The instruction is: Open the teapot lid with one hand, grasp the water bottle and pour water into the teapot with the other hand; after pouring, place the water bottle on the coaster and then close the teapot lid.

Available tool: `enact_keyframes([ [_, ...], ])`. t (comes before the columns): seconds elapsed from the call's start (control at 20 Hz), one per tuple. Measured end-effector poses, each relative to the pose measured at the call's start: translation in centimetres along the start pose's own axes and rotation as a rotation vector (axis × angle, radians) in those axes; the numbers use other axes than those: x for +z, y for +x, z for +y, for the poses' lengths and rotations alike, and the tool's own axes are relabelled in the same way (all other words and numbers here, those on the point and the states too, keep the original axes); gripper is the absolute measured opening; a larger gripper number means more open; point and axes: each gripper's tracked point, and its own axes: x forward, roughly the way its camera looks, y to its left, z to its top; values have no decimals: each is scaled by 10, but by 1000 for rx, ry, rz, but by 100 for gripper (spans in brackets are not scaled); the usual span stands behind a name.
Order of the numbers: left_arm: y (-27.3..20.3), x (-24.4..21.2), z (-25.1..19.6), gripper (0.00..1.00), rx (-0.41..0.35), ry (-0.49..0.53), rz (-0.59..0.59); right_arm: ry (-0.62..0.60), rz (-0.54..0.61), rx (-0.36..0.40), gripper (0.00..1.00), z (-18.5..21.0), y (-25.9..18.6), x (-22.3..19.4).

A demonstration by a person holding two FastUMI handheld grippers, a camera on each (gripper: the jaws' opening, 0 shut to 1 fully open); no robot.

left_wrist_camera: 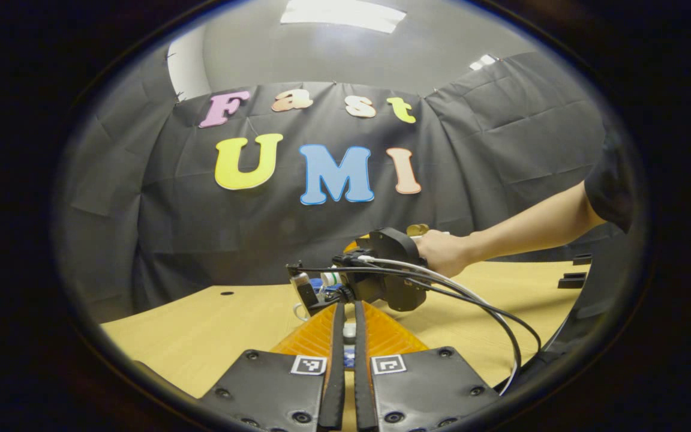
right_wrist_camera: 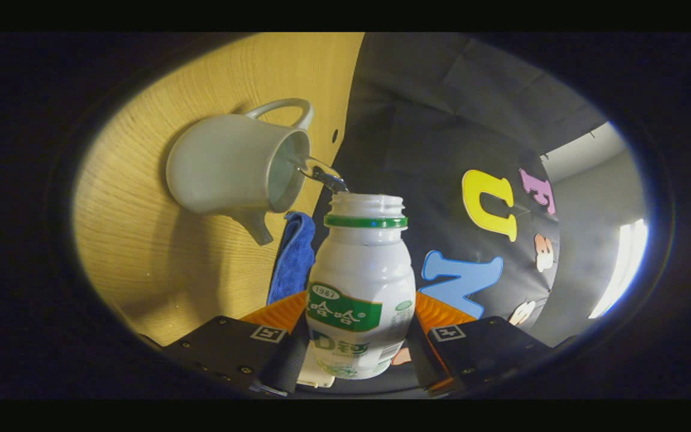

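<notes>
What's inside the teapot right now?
Water streams from the bottle mouth into the open teapot. Its inner wall shows; the bottom and water level are hidden by the rim.

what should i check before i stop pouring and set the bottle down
1. Teapot lid off, mouth open: ok.
2. Water bottle held between the right gripper jaws: ok.
3. Water stream runs from the bottle mouth into the teapot: ok.
4. Water level in the teapot: cannot tell.
5. Coaster spot: cannot tell; a blue cloth lies beside the teapot.
6. Lid in the left gripper jaws: cannot tell; a small white thing sits between them.
</notes>
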Motion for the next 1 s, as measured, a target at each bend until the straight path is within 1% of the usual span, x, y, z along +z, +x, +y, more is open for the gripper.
enact_keyframes([
  [1.0,-2,1,1,13,8,7,-3,-121,-24,-52,72,-27,7,4],
])
